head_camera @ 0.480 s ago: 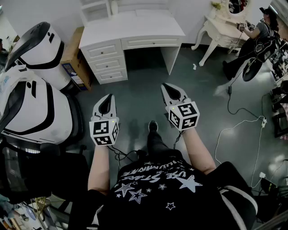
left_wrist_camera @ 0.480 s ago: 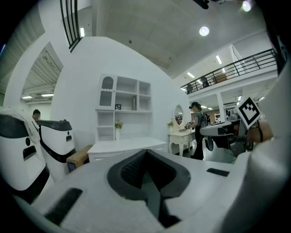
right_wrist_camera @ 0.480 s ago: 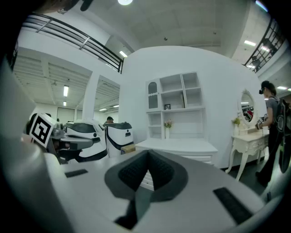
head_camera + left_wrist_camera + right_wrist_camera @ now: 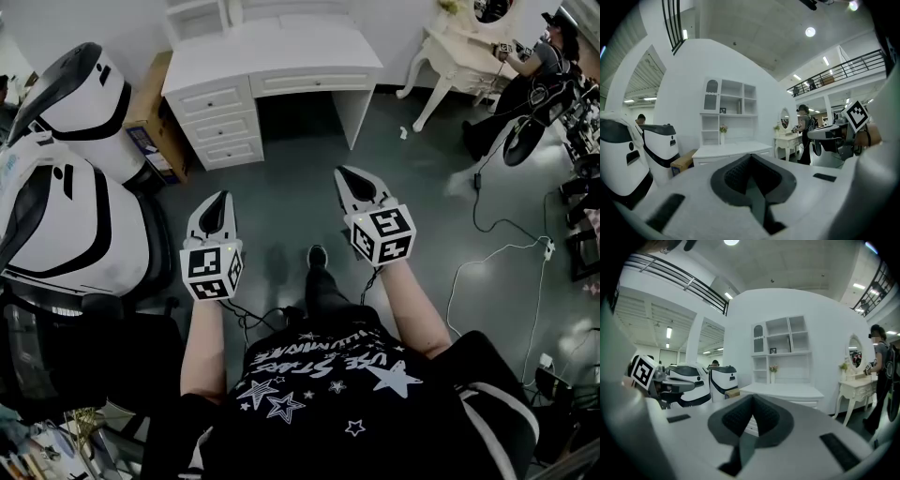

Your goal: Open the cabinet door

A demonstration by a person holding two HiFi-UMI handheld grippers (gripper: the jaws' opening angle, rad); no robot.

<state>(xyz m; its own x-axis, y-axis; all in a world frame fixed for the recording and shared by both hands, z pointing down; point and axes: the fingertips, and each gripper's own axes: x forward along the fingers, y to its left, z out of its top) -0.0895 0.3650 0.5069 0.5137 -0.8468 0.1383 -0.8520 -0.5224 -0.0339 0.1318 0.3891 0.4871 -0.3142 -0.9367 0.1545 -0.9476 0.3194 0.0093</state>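
Observation:
A white desk (image 4: 272, 56) with drawers stands against the far wall, and a shelf unit rises from its back. That shelf unit has a small arched cabinet door (image 4: 711, 89) at its top left, also seen in the right gripper view (image 4: 759, 331); it is closed. My left gripper (image 4: 219, 199) and right gripper (image 4: 347, 175) are held side by side over the grey floor, well short of the desk and pointing roughly level at it. Both pairs of jaws meet at the tips with nothing between them (image 4: 751, 157) (image 4: 752, 398).
Two big white machines with black bands (image 4: 66, 187) crowd the left side, with a cardboard box (image 4: 155, 117) beside the desk. At the right stand a white dressing table (image 4: 459, 47) and a person (image 4: 544, 66). Cables (image 4: 497, 244) trail over the floor.
Both grippers have shifted slightly up the picture, toward the desk. Their jaws look the same as before.

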